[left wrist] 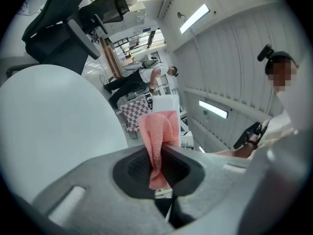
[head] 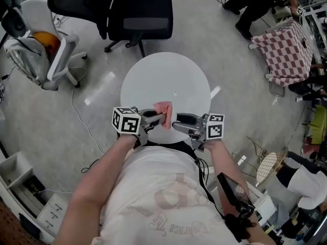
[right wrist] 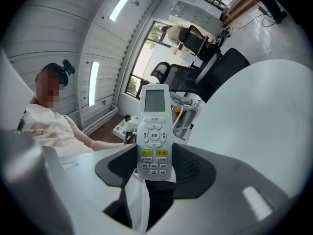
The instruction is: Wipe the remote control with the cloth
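Above round table (head: 163, 75): left tool (head: 157, 119) clamps cloth (head: 164, 107), right tool (head: 179, 122) clamps remote (right wrist: 154, 136); office chair (head: 140, 14) beyond.

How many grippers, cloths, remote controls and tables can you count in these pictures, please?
Grippers: 2, the left gripper and the right gripper
Cloth: 1, pink, clamped in the left gripper
Remote control: 1, white, clamped in the right gripper
Table: 1, round and white
Total: 5
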`<state>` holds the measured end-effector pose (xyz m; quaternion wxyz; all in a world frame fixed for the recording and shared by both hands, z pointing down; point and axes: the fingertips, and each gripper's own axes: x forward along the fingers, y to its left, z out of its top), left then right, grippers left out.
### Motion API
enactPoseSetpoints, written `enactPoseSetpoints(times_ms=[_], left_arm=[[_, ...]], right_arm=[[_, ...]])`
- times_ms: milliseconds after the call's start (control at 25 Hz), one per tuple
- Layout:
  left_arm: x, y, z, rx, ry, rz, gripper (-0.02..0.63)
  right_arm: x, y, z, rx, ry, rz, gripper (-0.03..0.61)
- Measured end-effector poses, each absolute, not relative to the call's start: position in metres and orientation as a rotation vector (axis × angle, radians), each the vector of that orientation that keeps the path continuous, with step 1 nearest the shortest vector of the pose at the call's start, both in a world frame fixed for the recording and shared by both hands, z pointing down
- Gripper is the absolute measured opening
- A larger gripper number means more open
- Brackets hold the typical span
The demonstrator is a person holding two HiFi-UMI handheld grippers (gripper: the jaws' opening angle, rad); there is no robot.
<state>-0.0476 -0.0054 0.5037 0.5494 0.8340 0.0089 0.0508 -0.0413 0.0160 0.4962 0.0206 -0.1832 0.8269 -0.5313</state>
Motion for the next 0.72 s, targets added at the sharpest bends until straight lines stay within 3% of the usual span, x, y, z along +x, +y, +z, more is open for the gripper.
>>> enactPoseSetpoints(times_ms=[720], left_arm=[[-0.056,-0.079,0.464,1.948,-0.037,-0.102,0.017]], right_arm=[[-0.052,0.036,0.503,-0.454,2.742,-1.647,0.229]])
